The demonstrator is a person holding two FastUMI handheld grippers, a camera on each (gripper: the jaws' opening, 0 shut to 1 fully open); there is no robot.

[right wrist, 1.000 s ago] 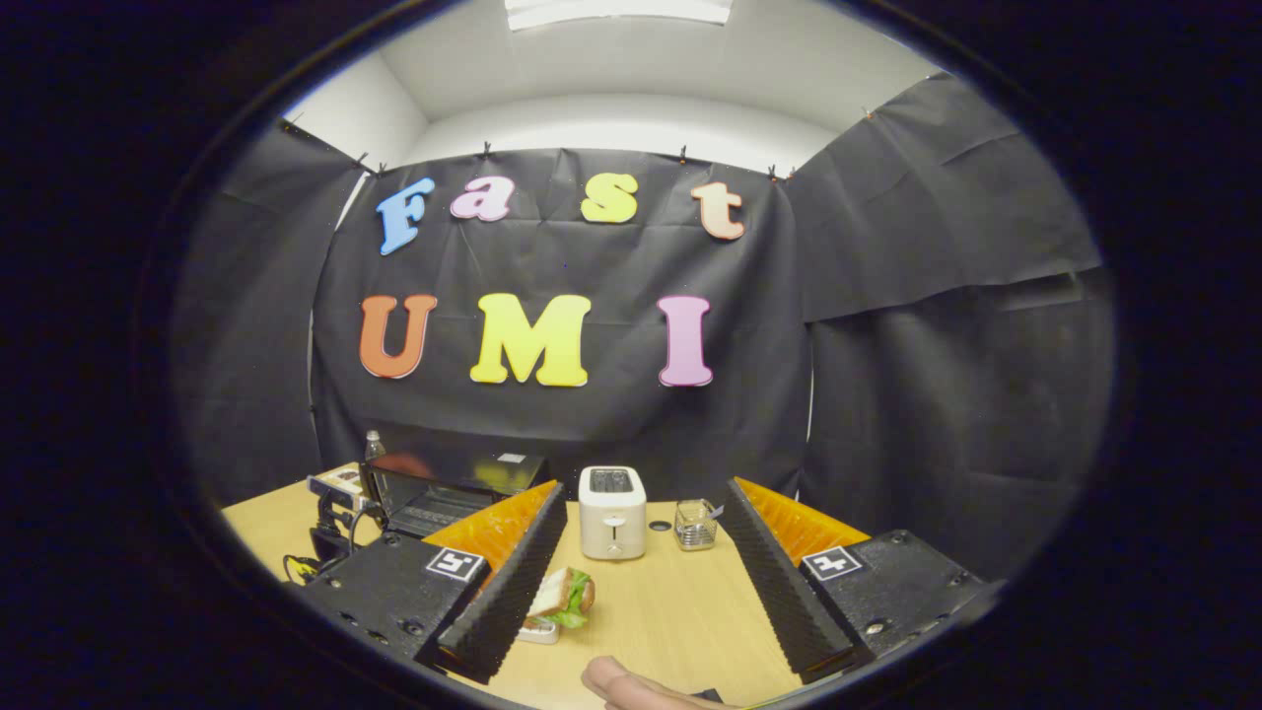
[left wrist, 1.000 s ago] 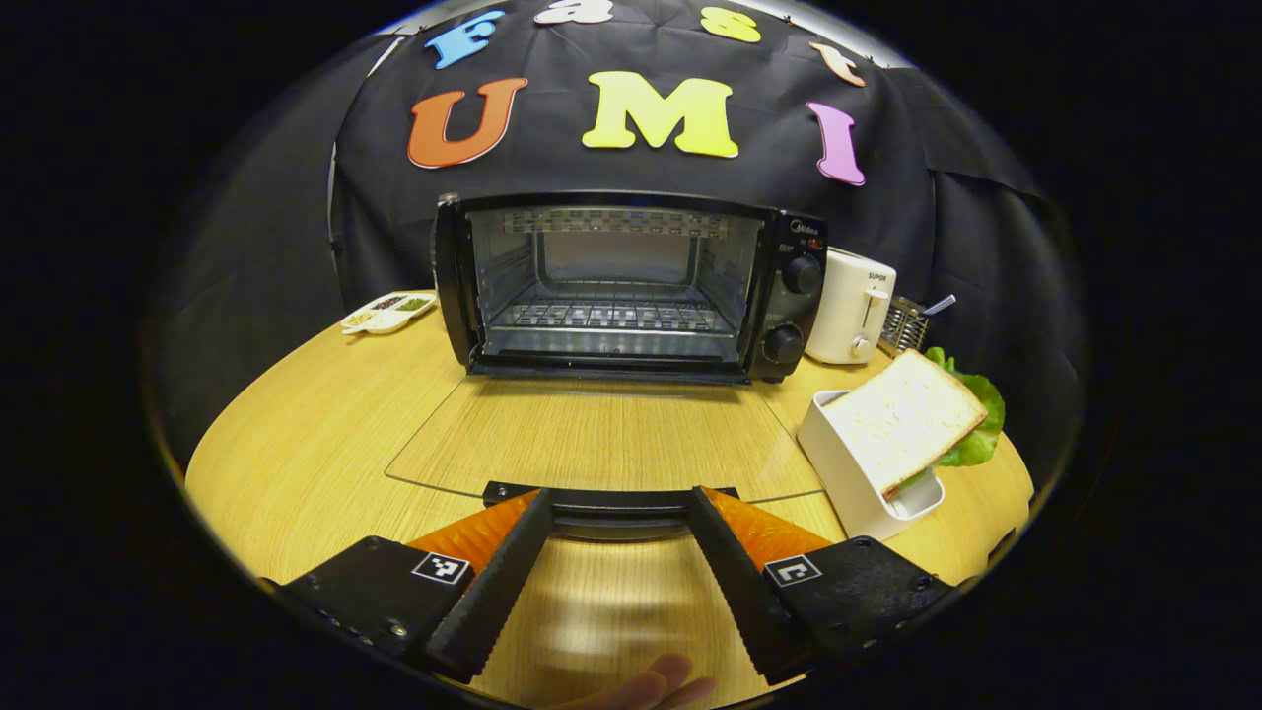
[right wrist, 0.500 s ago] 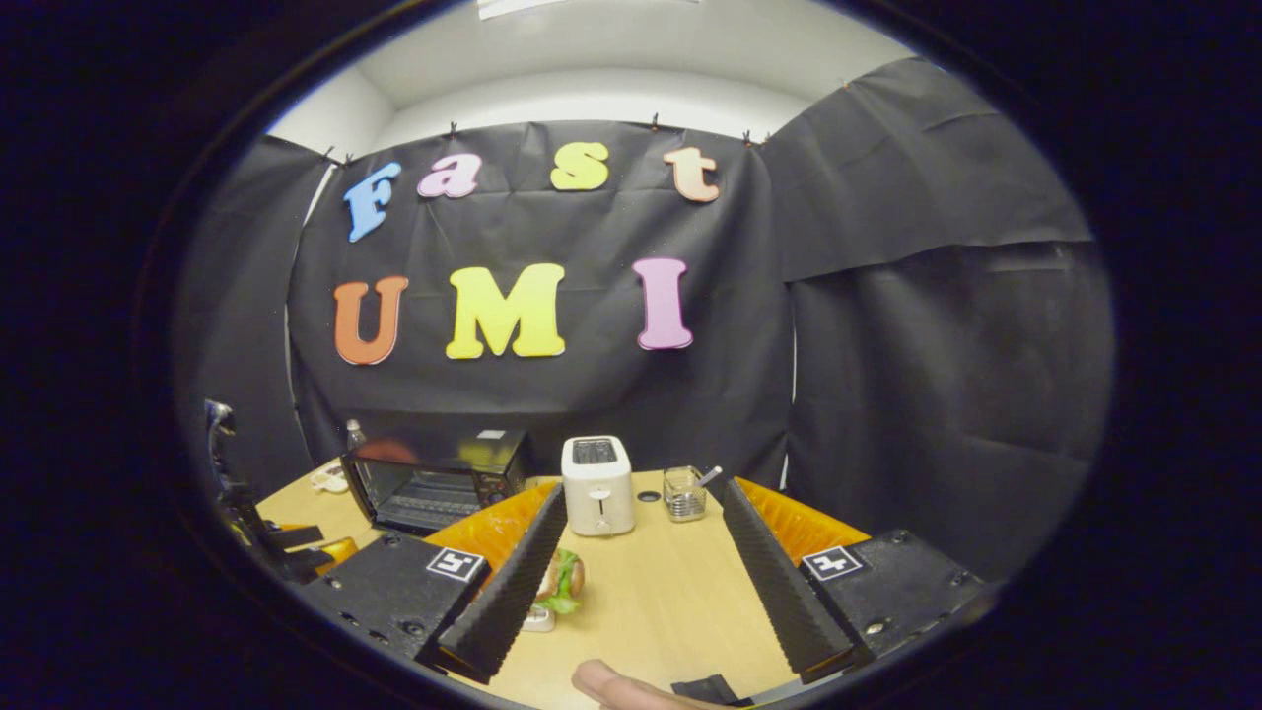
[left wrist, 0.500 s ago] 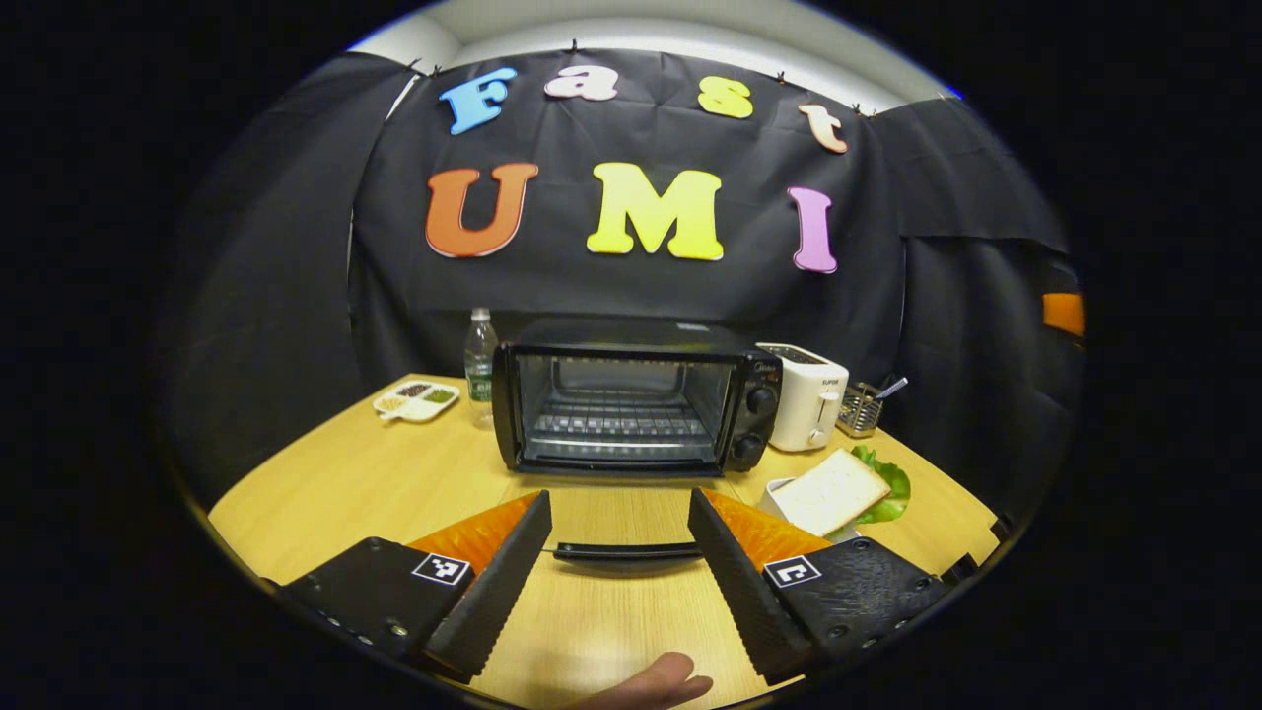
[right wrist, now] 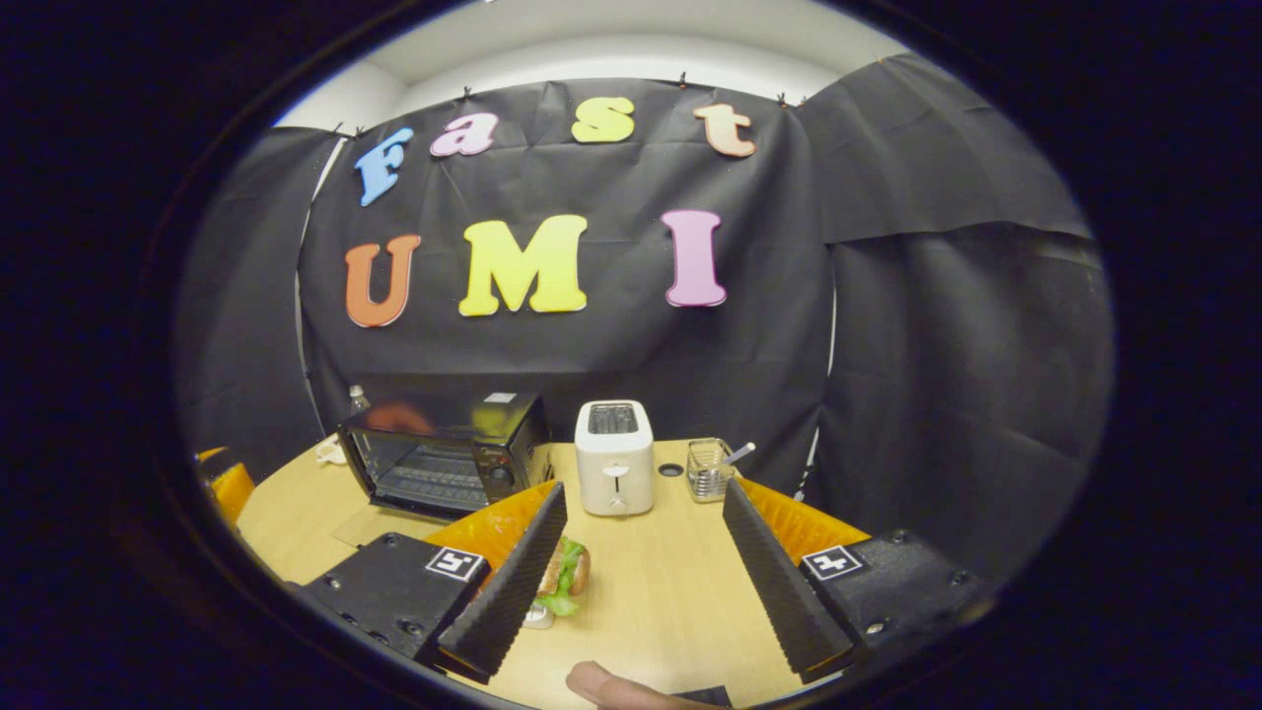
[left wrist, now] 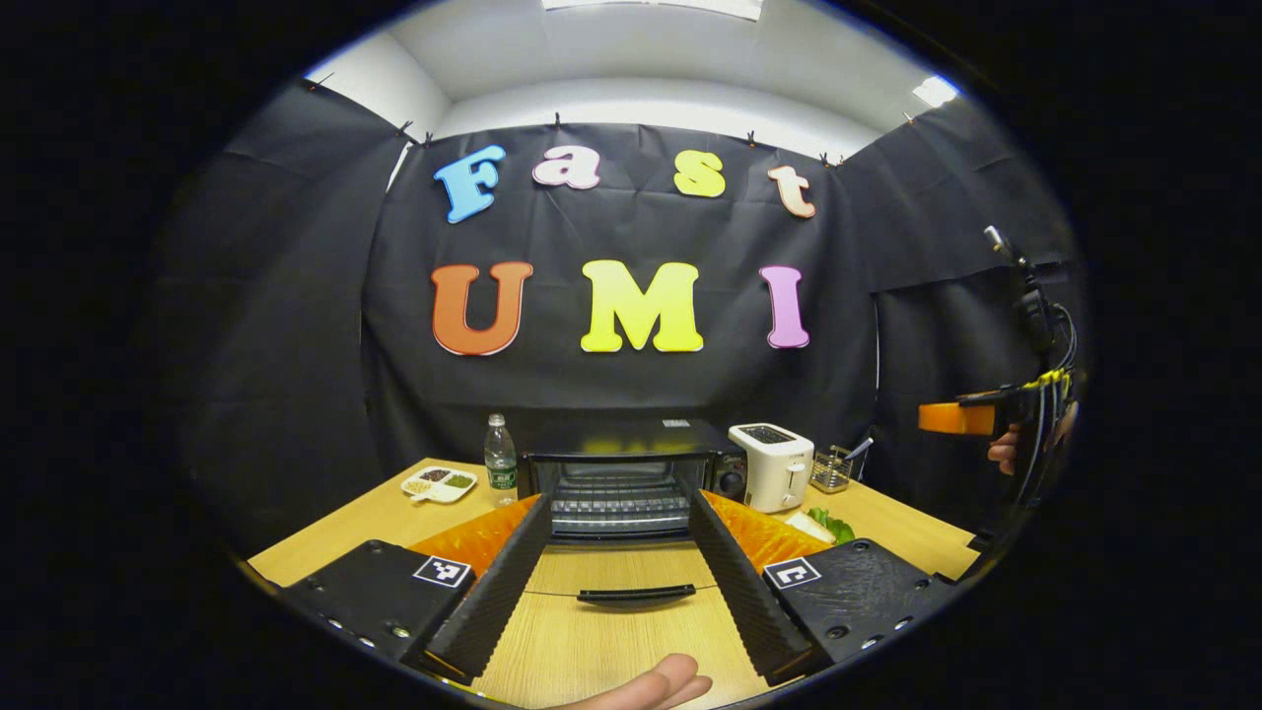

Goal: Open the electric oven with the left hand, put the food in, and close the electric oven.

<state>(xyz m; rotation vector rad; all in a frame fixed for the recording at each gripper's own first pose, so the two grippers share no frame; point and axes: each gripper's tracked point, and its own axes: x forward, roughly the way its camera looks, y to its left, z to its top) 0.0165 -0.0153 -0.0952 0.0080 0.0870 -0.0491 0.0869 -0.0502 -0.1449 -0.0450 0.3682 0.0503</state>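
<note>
Two tongs: both gape wide with nothing between their fingers; the left tongs [left wrist: 616, 562] hang above the near edge of the counter [left wrist: 335, 528], facing the oven; the right tongs [right wrist: 641, 562] hang above the counter's right part, facing the toaster
Oven: the electric oven [left wrist: 631, 473] sits toward the counter's far edge, its mouth bare so that the wire rack inside shows; in the right gripper view the electric oven [right wrist: 444, 454] stands at the far left part of the counter
Door: the glass door [left wrist: 631, 577] lies folded down flat toward the near edge, its black handle [left wrist: 636, 595] between the left tongs' fingers in the picture but apart from them
Food: the sandwich [right wrist: 564, 577], bread with green lettuce, rests in a white holder [right wrist: 537, 616] in front of the toaster, partly hidden behind the right tongs' left finger; in the left gripper view a bit of the sandwich [left wrist: 823, 526] peeks out beside the right finger
Toaster: a white toaster [right wrist: 614, 471] stands just right of the oven near the far edge; a wire basket [right wrist: 702, 470] stands to its right
Far left corner: a water bottle [left wrist: 500, 461] and a divided white dish [left wrist: 439, 483] stand left of the oven
Hands: a fingertip [left wrist: 656, 685] shows at the bottom of the left gripper view
</note>
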